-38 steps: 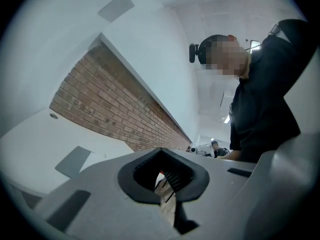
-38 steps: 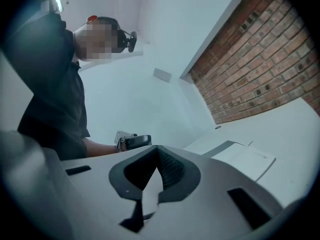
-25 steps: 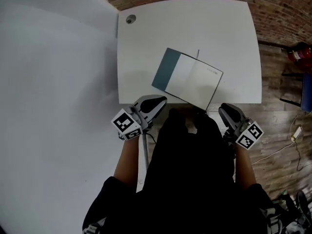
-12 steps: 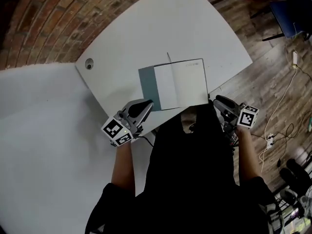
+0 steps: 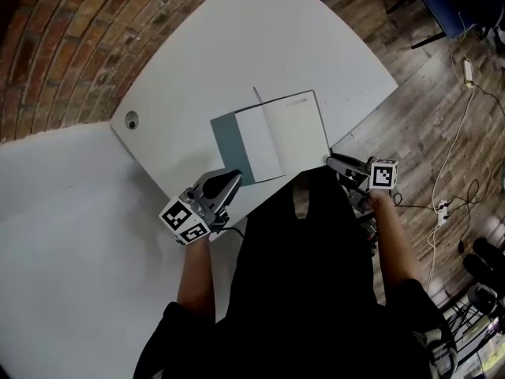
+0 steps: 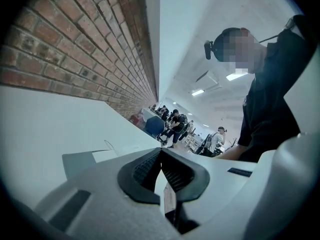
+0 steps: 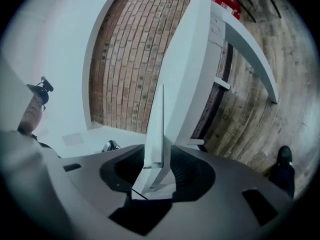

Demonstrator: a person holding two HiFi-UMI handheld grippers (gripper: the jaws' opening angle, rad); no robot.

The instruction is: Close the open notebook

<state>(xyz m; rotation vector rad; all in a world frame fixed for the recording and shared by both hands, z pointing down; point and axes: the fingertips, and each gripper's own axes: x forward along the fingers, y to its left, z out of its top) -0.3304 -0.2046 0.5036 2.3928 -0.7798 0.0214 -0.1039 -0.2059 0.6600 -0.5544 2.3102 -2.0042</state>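
The open notebook (image 5: 280, 136) lies on the white table (image 5: 237, 46), white pages up, with a teal cover flap (image 5: 227, 147) at its left. My left gripper (image 5: 231, 180) rests at the table's near edge just below that flap, its jaws shut and empty (image 6: 160, 153); the flap (image 6: 80, 161) shows ahead of it. My right gripper (image 5: 332, 163) is at the notebook's near right corner. In the right gripper view the notebook's thin edge (image 7: 159, 134) stands between its jaws (image 7: 159, 171), which are closing, with gaps still at both pads.
A round cable grommet (image 5: 130, 120) sits in the table's far left corner. A brick wall (image 5: 71, 30) runs behind the table. Wooden floor with cables (image 5: 442, 204) lies to the right, a pale surface (image 5: 63, 243) to the left. People stand far off (image 6: 175, 124).
The head view has swung, so the table now sits diagonally. My right gripper has dropped and rolled to the notebook's near right corner. The left gripper has settled lower by the cover flap.
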